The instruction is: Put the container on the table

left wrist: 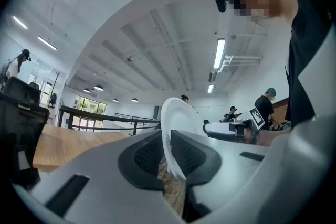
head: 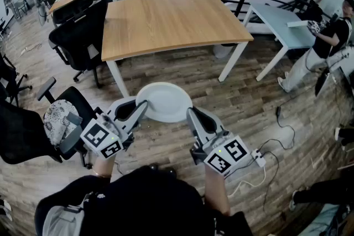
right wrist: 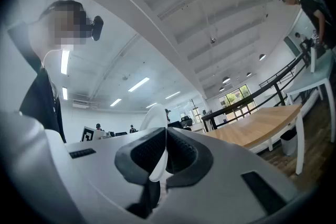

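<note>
White round shallow container (head: pixel 166 98) clamped in left gripper (head: pixel 142 108) and right gripper (head: pixel 192 114) fingers (head: pixel 200 124).

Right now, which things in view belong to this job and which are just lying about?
In the job: white round shallow container, gripped by left tool and right tool; wooden-topped table.
Lying about: black office chair, pale blue table, white power strip.

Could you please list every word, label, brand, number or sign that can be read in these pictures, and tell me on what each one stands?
No readable text: no word, number or brand shows in any view.
Left cube and right cube: black-and-white square markers, patterns without letters.
White container: blank.
</note>
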Demonstrator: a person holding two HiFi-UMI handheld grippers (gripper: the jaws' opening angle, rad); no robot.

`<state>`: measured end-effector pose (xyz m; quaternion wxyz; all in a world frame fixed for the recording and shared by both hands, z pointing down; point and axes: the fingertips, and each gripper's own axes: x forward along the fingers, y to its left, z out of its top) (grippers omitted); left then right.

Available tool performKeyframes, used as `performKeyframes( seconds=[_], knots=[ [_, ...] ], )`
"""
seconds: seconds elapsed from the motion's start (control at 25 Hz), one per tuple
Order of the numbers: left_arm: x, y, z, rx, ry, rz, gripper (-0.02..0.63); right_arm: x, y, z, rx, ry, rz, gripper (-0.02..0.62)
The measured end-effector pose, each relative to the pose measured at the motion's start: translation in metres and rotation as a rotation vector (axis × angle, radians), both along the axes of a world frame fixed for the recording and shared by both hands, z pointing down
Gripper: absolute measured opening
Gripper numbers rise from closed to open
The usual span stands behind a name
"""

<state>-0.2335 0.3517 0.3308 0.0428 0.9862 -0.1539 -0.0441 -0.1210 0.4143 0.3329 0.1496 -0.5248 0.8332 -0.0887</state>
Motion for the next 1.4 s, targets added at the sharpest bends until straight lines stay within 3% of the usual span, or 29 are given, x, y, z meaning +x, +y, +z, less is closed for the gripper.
performKeyframes(
  seconds=[0.56,1.4],
  knots=[
    [0.005,0.008,0.008,0.005,-0.027,0.004,0.054,0.004,0.008,0.007,-0.025,-0.009,0.024,0.023],
    [0.062,0.051,0.007,0.034,-0.068,0.059,0.054,0.058,0.055,0.007,-0.014,-0.036,0.089,0.023]
  ],
)
